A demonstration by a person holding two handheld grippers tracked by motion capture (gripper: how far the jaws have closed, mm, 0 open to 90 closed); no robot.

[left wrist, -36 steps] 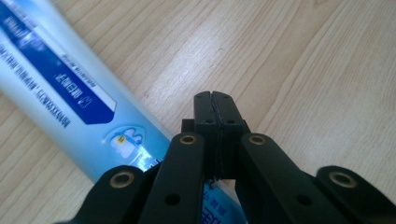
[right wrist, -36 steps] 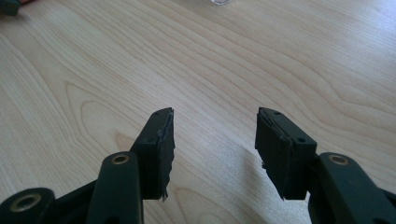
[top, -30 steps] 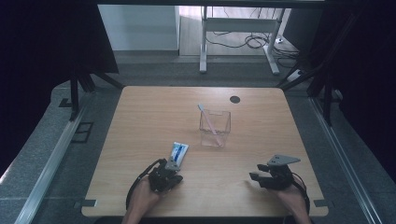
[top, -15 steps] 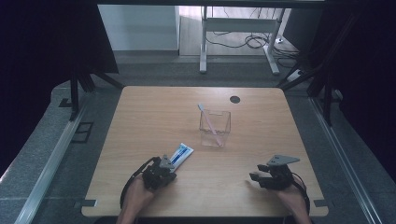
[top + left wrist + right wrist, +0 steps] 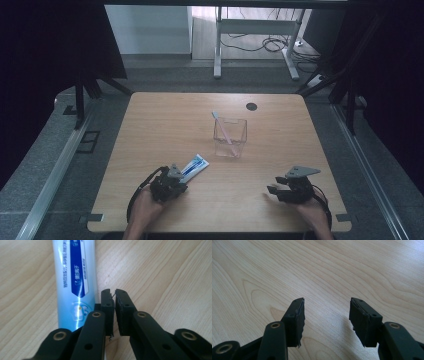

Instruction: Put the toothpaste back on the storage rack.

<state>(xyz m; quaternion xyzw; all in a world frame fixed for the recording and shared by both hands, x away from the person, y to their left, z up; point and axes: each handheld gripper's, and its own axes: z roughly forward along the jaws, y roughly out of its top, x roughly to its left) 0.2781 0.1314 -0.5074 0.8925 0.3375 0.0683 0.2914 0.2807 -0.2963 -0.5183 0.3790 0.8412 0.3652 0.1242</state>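
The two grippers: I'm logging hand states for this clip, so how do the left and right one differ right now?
The left gripper has its jaws closed together with no gap, while the right gripper has its jaws spread wide apart. The left gripper sits right beside the toothpaste tube, whereas the right gripper has only bare table ahead of it. Both are black, hand-held, and low over the near edge of the wooden table.

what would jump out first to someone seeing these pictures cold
Probably the blue-and-white toothpaste tube lying flat on the wooden table, right beside the left gripper, whose jaws are closed next to the tube, not around it. Next, the clear square cup near the table's middle, with a pink toothbrush leaning inside. The right gripper rests open over bare wood at the near right.
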